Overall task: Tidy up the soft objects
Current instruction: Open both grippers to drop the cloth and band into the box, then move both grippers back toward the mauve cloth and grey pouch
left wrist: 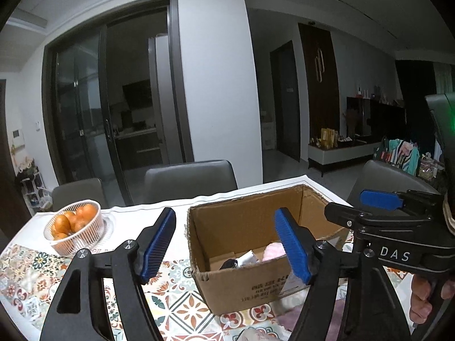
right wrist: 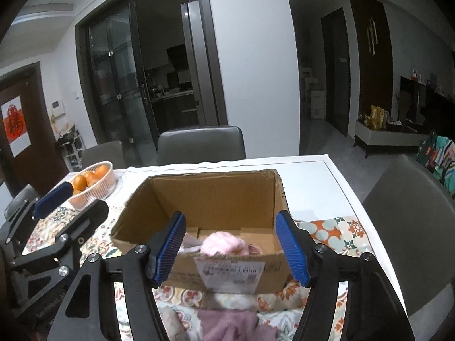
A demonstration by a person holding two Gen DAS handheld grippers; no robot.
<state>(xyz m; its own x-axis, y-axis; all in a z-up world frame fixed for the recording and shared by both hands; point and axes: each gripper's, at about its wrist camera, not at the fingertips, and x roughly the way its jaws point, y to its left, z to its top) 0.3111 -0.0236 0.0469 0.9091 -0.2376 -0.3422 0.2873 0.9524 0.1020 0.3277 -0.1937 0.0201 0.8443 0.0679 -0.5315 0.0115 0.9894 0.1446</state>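
Mauve cloth [right wrist: 227, 324] lies on the table [right wrist: 312, 176] just in front of the cardboard box [right wrist: 210, 196], nearest the cameras. Left hand-held gripper [left wrist: 227, 244] and right hand-held gripper [right wrist: 230, 247] both hover at the box's near side, jaws apart, nothing between the pads. Inside the box: pink fluffy item [right wrist: 223, 243] against the near wall, a black item [left wrist: 229, 263] and a white item [left wrist: 247, 256] beside it. Left of the box: white basket [left wrist: 85, 231] of oranges [left wrist: 62, 224]. Behind the box: grey chair [right wrist: 200, 143].
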